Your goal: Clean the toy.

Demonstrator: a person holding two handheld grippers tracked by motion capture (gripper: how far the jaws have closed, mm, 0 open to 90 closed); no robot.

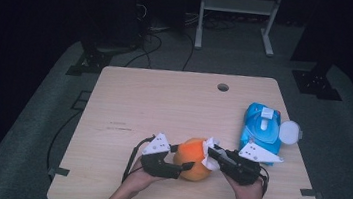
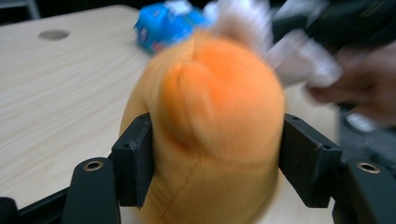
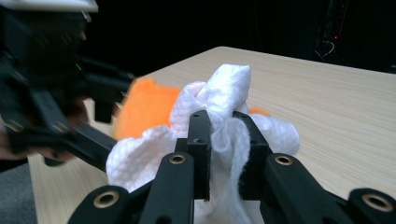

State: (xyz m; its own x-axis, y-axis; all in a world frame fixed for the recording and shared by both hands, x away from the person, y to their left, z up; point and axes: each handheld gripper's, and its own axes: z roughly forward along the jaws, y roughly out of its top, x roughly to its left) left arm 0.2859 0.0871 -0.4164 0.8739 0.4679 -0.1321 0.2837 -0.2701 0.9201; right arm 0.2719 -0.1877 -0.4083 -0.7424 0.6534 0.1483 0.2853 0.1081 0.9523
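An orange plush toy, standing upright on the desk, is squeezed by the left hand-held gripper; a white wipe is pinched tight in the right hand-held gripper, against the toy's top.

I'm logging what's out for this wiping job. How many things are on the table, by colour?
Orange: 1, the soft toy, squeezed between the left tool's jaws.
White: 1, the wipe, pinched in the right tool.
Blue: 1, the wipes pack, its round lid open.
Total: 3
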